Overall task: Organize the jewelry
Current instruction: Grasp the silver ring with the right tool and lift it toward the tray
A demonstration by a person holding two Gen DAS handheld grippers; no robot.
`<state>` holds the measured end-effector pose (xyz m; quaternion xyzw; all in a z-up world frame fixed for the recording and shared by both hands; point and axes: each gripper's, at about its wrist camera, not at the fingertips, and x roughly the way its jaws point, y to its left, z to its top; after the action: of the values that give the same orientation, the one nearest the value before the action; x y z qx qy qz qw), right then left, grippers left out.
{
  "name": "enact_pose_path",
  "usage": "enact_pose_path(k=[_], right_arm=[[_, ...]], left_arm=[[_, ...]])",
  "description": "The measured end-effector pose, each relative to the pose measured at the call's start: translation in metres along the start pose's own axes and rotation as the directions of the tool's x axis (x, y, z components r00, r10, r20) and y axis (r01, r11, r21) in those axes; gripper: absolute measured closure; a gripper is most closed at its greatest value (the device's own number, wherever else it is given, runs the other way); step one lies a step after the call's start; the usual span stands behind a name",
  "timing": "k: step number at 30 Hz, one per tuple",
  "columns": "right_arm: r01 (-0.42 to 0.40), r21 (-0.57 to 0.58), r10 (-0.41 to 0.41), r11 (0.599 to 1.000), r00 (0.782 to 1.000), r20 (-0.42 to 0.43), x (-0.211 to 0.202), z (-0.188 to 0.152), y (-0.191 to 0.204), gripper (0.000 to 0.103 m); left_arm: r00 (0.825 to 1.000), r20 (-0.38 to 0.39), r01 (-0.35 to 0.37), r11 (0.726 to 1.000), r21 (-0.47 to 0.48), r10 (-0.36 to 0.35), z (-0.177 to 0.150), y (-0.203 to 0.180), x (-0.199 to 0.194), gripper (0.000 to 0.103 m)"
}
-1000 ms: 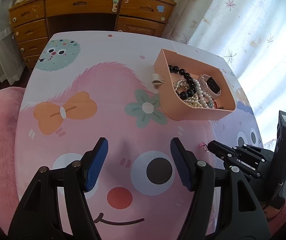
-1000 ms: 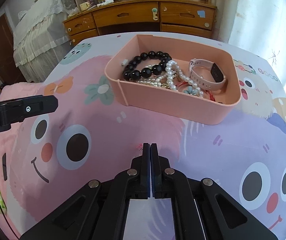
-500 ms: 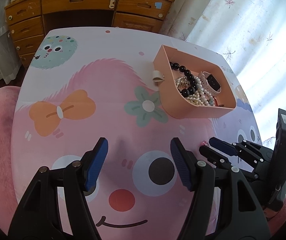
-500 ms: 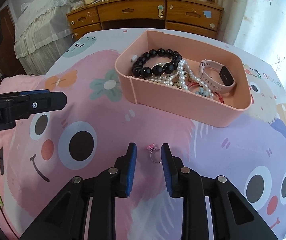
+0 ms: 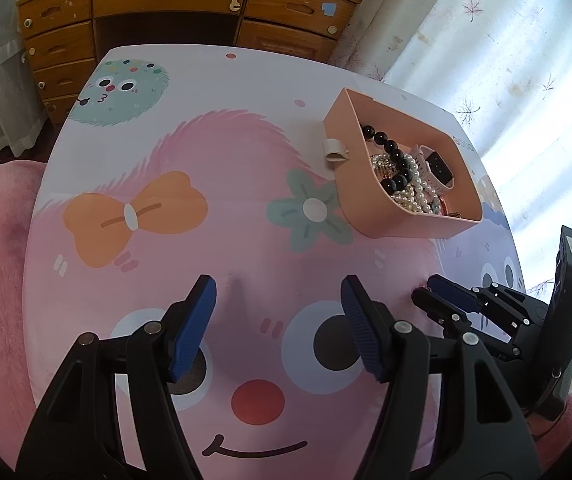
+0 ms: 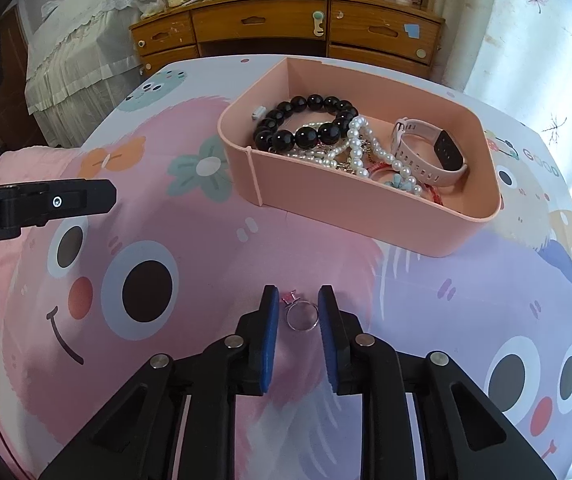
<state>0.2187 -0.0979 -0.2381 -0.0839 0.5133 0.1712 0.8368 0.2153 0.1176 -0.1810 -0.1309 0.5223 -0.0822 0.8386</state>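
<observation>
Jaws parted on our right gripper [image 6: 299,312], we are straddling the silver ring [image 6: 301,314] lying on the tabletop [image 6: 206,264] near its front edge, neither pad touching it. Beyond, the pink tray [image 6: 365,208] is holding bracelets toward the far right corner. Our left gripper [image 5: 278,312] is hovering wide open.

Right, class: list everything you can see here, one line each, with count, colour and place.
Tray: one, pink, on the tablecloth.
Bead bracelet: one, black, in the tray.
Pearl strands: count unclear, white, in the tray.
Watch: one, pale pink strap, dark face, in the tray.
Ring: one, silver with pink stone, on the tablecloth between the right tongs' fingers.
Tablecloth: one, cartoon print.
Dresser: one, wooden, behind.
Left tongs: open, empty.
Right tongs: open around the ring.
</observation>
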Motion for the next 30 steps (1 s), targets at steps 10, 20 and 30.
enact_pose_path(k=[10,20,30], right_arm=[[-0.011,0.019,0.012,1.000,1.000,-0.002,-0.001,0.000,-0.002,0.084],[-0.049,0.004,0.048,0.999,0.998,0.038,-0.023,0.011,0.006,0.084],[0.020,0.102,-0.043,0.995,0.972,0.232,-0.062,0.058,-0.022,0.084]], left_arm=[[1.000,0.003,0.016,1.000,0.022,-0.016,0.001,-0.007,-0.002,0.041],[1.000,0.011,0.021,0.999,0.028,-0.022,0.002,-0.009,-0.006,0.041],[0.999,0.031,0.022,0.999,0.042,-0.023,0.001,-0.007,-0.013,0.041]])
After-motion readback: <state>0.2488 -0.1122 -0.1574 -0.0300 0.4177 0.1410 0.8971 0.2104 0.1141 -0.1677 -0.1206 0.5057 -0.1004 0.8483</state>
